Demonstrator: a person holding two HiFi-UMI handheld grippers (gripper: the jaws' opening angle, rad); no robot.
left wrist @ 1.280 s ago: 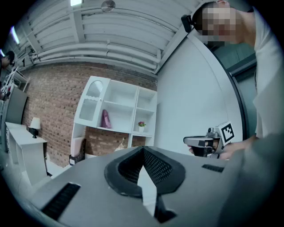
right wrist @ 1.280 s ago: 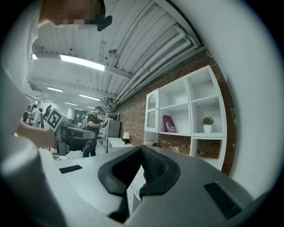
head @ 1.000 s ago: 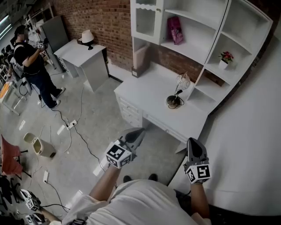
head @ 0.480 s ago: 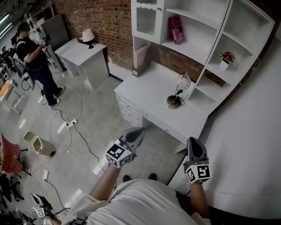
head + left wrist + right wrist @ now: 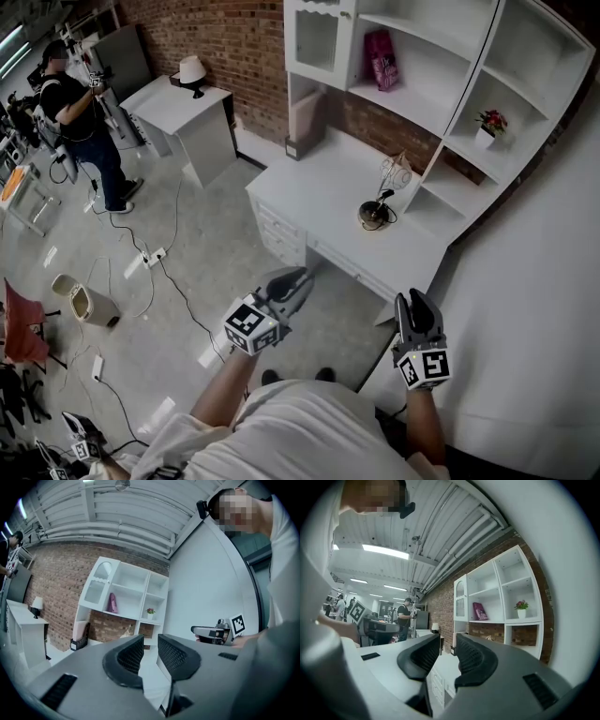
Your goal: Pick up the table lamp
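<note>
Both the left gripper and right gripper were empty, jaws just parting, well short of the lamp standing on the desk, so I'd step closer, open wide and take its stem, not the shade.

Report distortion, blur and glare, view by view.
Head view: sharp, evenly lit; the tall white shelf unit bows from the wide lens. Left gripper view: heavy fisheye, black vignetted corners. Right gripper view: same fisheye; the long ceiling strip light blows out.
</note>
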